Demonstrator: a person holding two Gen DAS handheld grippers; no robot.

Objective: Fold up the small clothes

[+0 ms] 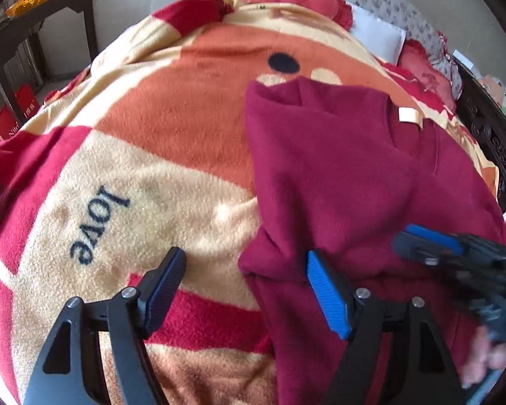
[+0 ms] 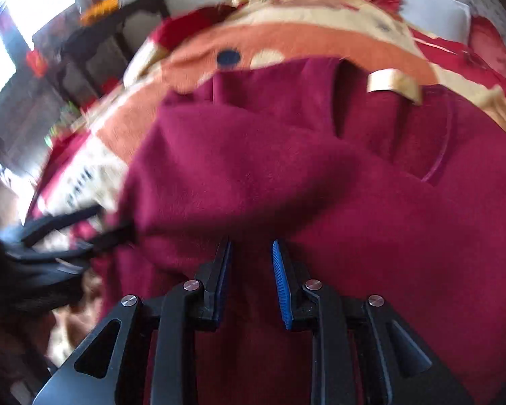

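- A maroon fleece garment (image 1: 337, 175) lay on a bed, spread over a fleece blanket (image 1: 158, 108) patterned in orange, cream and red, with the word "love" (image 1: 99, 224) printed on a cream patch beside the garment.
- One side of the garment was folded over itself, and a cream label (image 1: 409, 117) showed at its neckline, on the garment's far edge.
- The left tongs (image 1: 246, 273) stood wide apart at the garment's near edge: one finger over the blanket, the blue-padded finger (image 1: 327, 298) over the maroon fabric. Nothing was pinched between them.
- The right tongs (image 2: 251, 265) hung over the garment's near part, fabric bunched between the narrowed jaws. The view was blurred, so the frames could not confirm the pads pressing on the cloth.
- A dark wooden side table (image 1: 40, 30) stood beyond the blanket's far corner, well away from the garment.
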